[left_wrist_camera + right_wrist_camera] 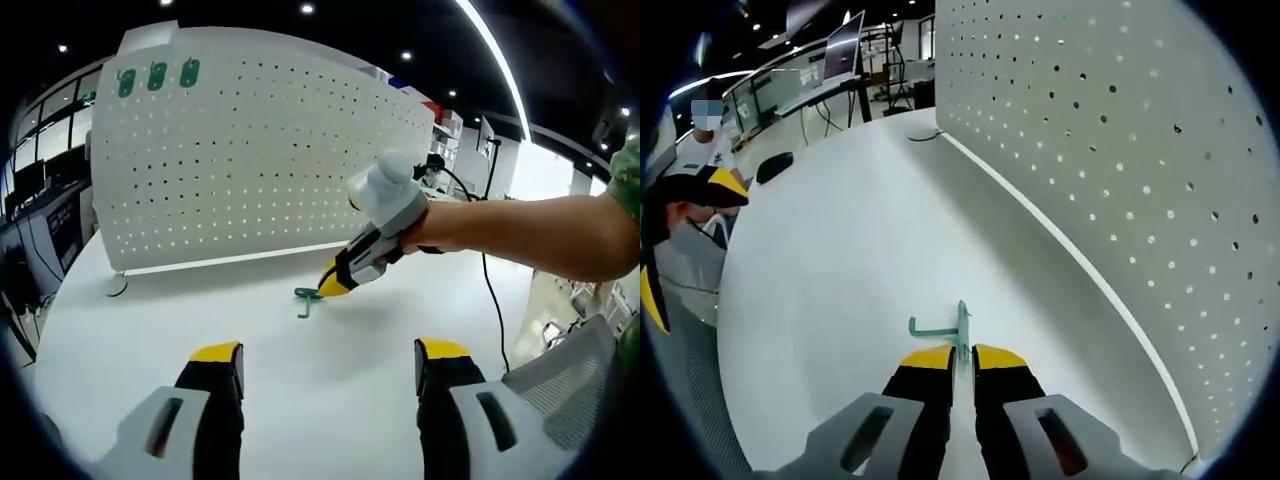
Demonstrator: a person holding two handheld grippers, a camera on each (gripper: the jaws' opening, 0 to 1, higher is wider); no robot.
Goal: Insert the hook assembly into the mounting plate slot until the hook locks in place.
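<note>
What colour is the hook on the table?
Teal green hook, clearest in the right gripper view, at the right tool's tips.

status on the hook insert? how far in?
Early. Done: right gripper has its jaws nearly shut on the green hook, which lies on the white table. Left gripper is open, empty. Left: lift, insert into the pegboard, lock.

- The left gripper is held level, its yellow-tipped jaws spread wide apart with nothing between them.
- The right gripper is angled downward, its jaws drawn nearly together.
- In the left gripper view, the right gripper is carried by a bare forearm reaching in ahead of the left jaws.
</note>
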